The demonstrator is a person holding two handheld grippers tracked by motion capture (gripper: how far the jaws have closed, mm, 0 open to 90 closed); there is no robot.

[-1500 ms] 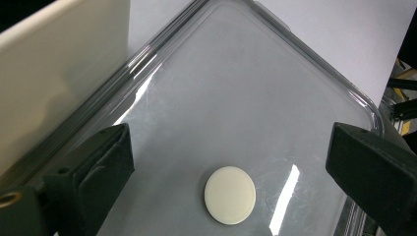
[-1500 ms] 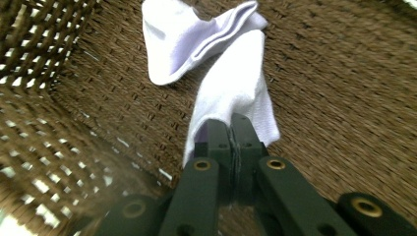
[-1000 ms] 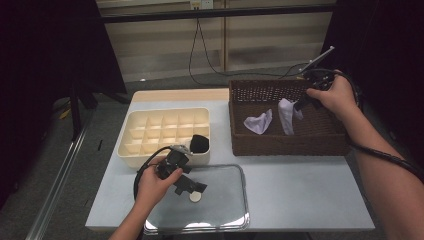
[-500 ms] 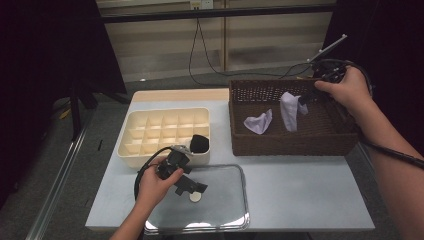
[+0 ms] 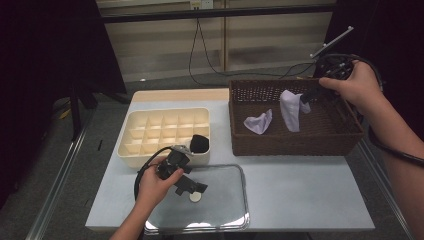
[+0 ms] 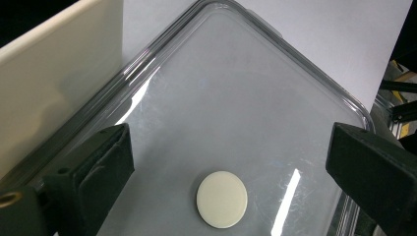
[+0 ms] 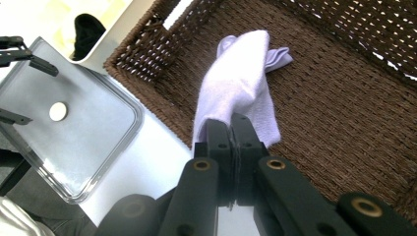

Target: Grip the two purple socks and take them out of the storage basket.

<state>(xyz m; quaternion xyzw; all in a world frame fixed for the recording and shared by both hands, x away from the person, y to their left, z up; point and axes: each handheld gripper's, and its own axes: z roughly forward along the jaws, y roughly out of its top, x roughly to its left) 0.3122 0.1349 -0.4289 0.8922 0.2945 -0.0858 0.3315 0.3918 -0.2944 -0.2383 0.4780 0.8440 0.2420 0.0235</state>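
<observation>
My right gripper [image 5: 306,97] [image 7: 234,124] is shut on the top of a pale lavender sock [image 5: 290,111] [image 7: 242,81], which hangs over the brown wicker basket [image 5: 345,131] [image 7: 344,118]. A second pale sock [image 5: 258,122] lies on the basket floor. My left gripper [image 5: 189,184] [image 6: 231,147] stands open low over a clear plastic tray [image 5: 227,212] [image 6: 255,64]. A small white disc [image 5: 195,197] [image 6: 222,199] lies on that tray between the jaws, untouched.
A cream divided organizer [image 5: 150,135] sits at the left of the table, with a black bundle [image 5: 200,143] in its near right compartment. Its wall [image 6: 54,73] stands close beside my left jaw. Cables trail behind the table.
My right gripper has risen with the sock, so the sock now hangs higher above the basket floor. The left gripper has stayed where it was.
</observation>
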